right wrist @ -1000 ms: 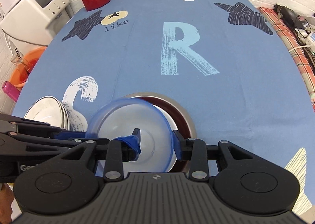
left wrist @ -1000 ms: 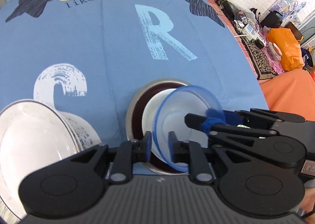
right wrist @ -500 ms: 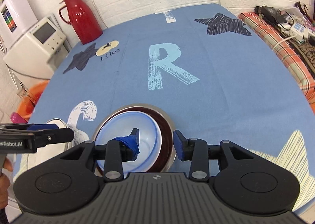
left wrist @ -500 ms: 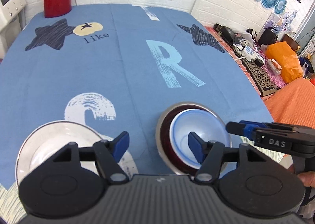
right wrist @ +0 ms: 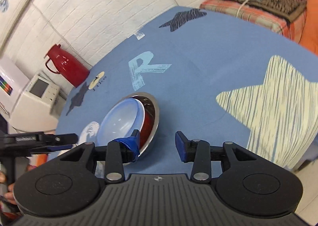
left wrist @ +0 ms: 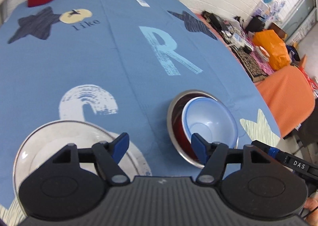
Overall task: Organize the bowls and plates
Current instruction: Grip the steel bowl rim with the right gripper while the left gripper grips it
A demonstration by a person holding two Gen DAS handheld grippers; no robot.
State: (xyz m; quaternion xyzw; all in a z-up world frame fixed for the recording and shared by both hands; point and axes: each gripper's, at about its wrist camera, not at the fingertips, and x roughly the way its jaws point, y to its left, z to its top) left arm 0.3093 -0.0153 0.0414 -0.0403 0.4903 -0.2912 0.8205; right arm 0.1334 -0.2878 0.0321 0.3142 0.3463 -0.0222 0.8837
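Left wrist view: left gripper (left wrist: 159,144) spread wide, empty, above tablecloth (left wrist: 119,63). Blue bowl (left wrist: 210,120) sat nested, tilted, inside steel bowl (left wrist: 171,114). Plate stack (left wrist: 35,146) lay near left, under left finger.

Right wrist view: right gripper (right wrist: 158,144) spread, holding nothing. Blue bowl (right wrist: 121,118) leaned toward steel bowl's (right wrist: 154,114) left rim. Risk: off-centre nesting could let bowl rock or slide if nudged.

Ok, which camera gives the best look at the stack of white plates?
The left wrist view: the white plates fill its lower left, only partly hidden by the left hand-held gripper. In the right wrist view they are almost wholly hidden.
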